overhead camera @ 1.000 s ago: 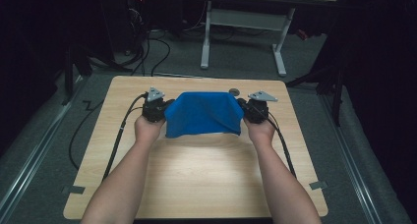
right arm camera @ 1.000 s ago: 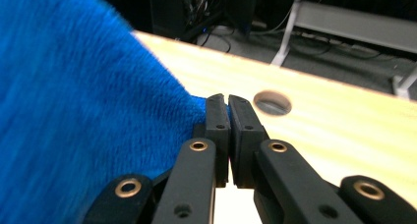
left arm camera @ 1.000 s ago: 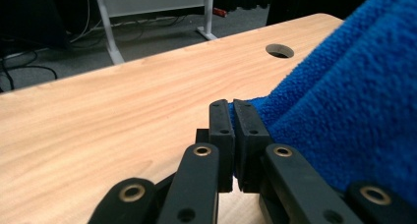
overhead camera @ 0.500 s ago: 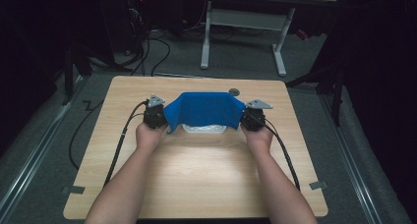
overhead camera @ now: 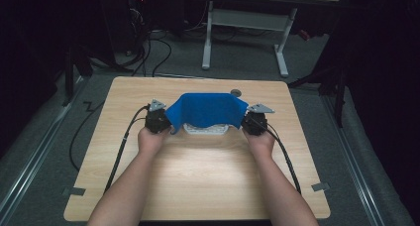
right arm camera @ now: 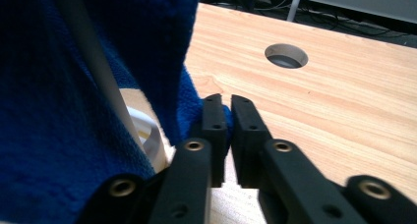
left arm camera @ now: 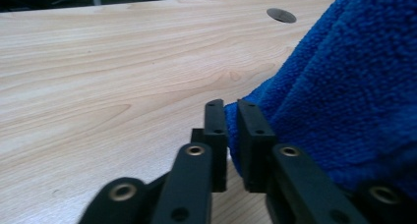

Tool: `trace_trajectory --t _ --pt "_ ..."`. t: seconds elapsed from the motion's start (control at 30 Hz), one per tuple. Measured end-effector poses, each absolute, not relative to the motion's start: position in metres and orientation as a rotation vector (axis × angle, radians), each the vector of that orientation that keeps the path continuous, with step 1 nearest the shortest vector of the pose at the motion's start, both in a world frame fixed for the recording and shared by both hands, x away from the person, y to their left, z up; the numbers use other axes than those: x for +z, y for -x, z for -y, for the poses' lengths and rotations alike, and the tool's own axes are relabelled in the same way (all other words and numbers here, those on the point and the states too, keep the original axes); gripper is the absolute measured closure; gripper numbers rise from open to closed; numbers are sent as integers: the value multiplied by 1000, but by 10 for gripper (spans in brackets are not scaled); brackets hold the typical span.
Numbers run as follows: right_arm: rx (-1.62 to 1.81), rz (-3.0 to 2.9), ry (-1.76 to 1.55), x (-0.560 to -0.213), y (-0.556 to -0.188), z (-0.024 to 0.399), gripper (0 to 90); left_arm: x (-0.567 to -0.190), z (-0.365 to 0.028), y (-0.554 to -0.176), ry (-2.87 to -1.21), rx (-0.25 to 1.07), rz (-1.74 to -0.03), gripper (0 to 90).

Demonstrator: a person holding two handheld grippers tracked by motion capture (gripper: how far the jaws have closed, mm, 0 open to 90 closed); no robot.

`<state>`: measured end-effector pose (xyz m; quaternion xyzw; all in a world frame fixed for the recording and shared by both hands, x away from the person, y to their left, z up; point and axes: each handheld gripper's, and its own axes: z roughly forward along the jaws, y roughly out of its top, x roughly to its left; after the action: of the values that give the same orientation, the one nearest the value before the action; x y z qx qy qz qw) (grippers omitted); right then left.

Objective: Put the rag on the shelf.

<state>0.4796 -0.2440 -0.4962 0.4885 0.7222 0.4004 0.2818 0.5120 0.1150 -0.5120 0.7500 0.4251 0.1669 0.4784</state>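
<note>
A blue terry cloth [overhead camera: 205, 109] hangs stretched between my two grippers over the middle of the wooden table [overhead camera: 198, 181]. My left gripper [overhead camera: 159, 121] is shut on the cloth's left corner, and in the left gripper view [left arm camera: 231, 117] the blue cloth [left arm camera: 344, 86] is pinched between the jaws. My right gripper [overhead camera: 253, 122] is shut on the right corner; the right gripper view [right arm camera: 223, 111] shows cloth [right arm camera: 59, 86] in the jaws. A white plate-like object [overhead camera: 205, 129] lies under the cloth's near edge, with its rim [right arm camera: 147, 130] visible below the cloth.
A round cable hole [overhead camera: 236, 92] sits in the table near the far edge, behind the cloth. Beyond the table stand a white desk frame [overhead camera: 242, 23] and cables on the floor. The near half of the table is bare wood.
Both grippers have pulled the cloth toward the near side and lifted its near edge, uncovering the white object beneath. The cloth now sags between them.
</note>
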Motion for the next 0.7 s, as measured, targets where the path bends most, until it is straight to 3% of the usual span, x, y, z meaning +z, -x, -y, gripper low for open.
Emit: trace_trajectory --t 0.4,0.7 --pt "1103 -1891 -1320 -475 -475 257 717 -490 -136 -503 -1821 518 -1058 670" --pt "1124 -1834 -1321 -454 -466 271 623 -470 -154 -494 -1805 578 -1064 645"
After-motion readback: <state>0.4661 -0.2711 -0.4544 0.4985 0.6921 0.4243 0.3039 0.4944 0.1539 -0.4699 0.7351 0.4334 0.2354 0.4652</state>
